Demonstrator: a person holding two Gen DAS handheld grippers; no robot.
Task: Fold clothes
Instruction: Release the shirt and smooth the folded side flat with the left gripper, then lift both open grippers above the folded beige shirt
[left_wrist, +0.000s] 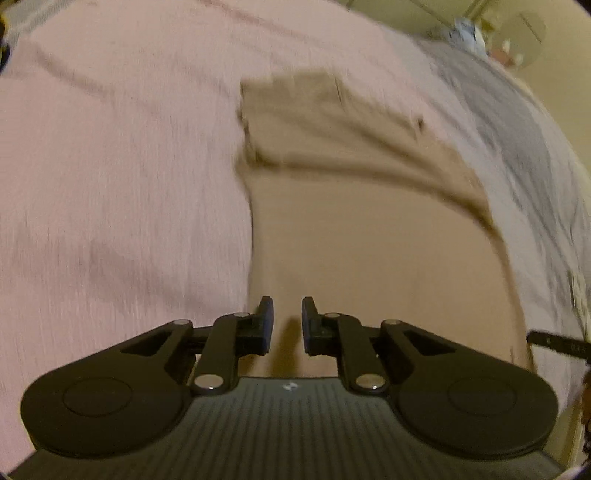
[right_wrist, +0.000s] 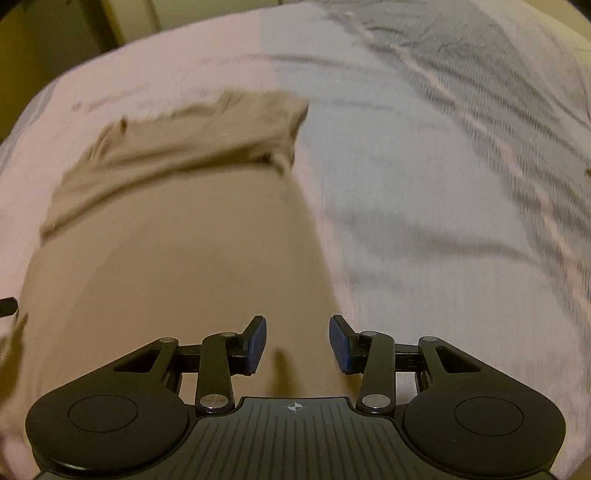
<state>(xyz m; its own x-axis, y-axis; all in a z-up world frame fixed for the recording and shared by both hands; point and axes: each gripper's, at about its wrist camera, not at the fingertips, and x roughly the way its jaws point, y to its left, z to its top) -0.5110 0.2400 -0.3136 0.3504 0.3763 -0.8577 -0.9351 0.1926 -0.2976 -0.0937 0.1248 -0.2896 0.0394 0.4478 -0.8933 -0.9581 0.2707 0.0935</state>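
tan garment (left_wrist: 369, 240) on the bed (left_wrist: 110, 184), seen from both wrist cameras. it lies spread on the pink sheet (right_wrist: 388, 184), its near part broad and flat beneath both grippers, its far end already turned back on itself in a rumpled band (right_wrist: 184, 155) with a dark shadow line under the fold. i judge one fold made at the far end and the rest of the work still ahead: the near panel is unfolded, its edges are not brought together, and the folded band is creased, not squared. motion blur hides the seams, so i cannot tell what kind of garment it is.

left gripper (left_wrist: 287, 325): fingers (left_wrist: 266, 321) set a narrow gap apart, released; only bare cloth shows through the gap and nothing is pinched between the pads. whether the tips touch the cloth i cannot tell.

right gripper (right_wrist: 297, 345): fingers (right_wrist: 255, 343) set wider apart, released, nothing between the blue pads; it hangs over the garment's right edge, where tan meets pink.

a grey striped blanket (right_wrist: 480, 74) lies on the far right of the bed, apart from the garment.
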